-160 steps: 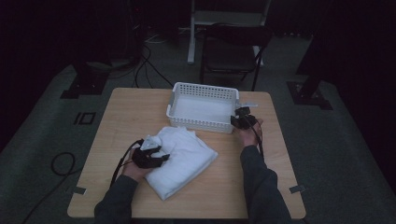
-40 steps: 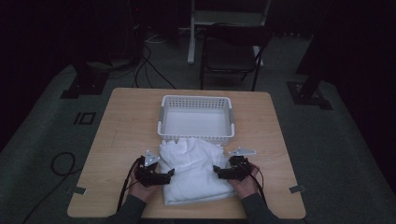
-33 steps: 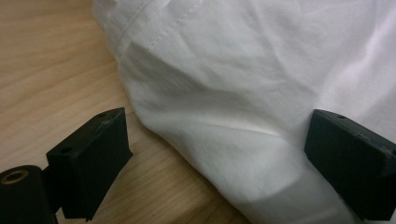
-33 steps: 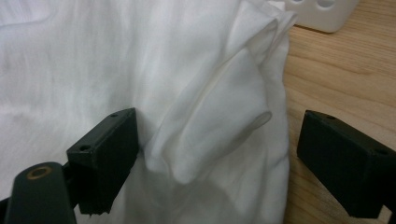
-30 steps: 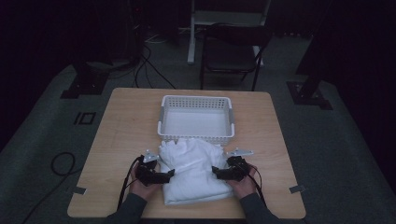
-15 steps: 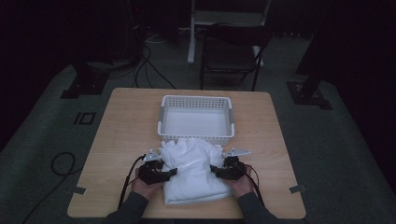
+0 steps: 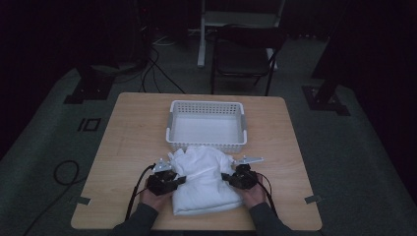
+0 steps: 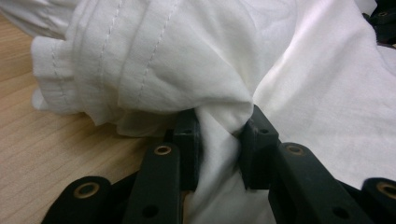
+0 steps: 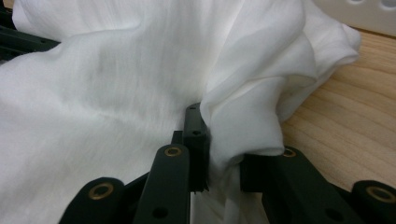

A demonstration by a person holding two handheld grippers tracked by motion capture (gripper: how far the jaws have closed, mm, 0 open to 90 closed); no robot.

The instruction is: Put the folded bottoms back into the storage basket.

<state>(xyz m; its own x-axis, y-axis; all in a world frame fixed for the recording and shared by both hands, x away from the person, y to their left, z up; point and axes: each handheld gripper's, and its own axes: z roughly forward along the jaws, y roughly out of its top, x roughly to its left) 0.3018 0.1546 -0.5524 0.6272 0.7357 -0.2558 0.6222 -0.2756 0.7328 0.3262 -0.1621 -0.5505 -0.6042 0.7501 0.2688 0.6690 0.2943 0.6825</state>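
Note:
A folded white garment (image 7: 204, 182) lies on the wooden table (image 7: 128, 142) just in front of a white plastic basket (image 7: 206, 125). My left gripper (image 7: 178, 181) is at the garment's left edge, and in the left gripper view its jaws are shut on a pinched fold of the white cloth (image 8: 222, 126). My right gripper (image 7: 225, 177) is at the garment's right edge. Its jaws, in the right gripper view, are shut on a bunched fold of the cloth (image 9: 229, 140). The left gripper's black body (image 9: 18, 39) shows beyond the cloth there.
The basket holds nothing and sits at the table's centre back. A dark chair (image 7: 246, 49) stands beyond the table. Cables (image 7: 64, 172) trail on the floor at the left. Bare wood lies on both sides of the garment.
Both grippers have closed in from the sides onto the garment's edges and the cloth has bunched slightly between them. Earlier the basket was shifted left to the table's centre.

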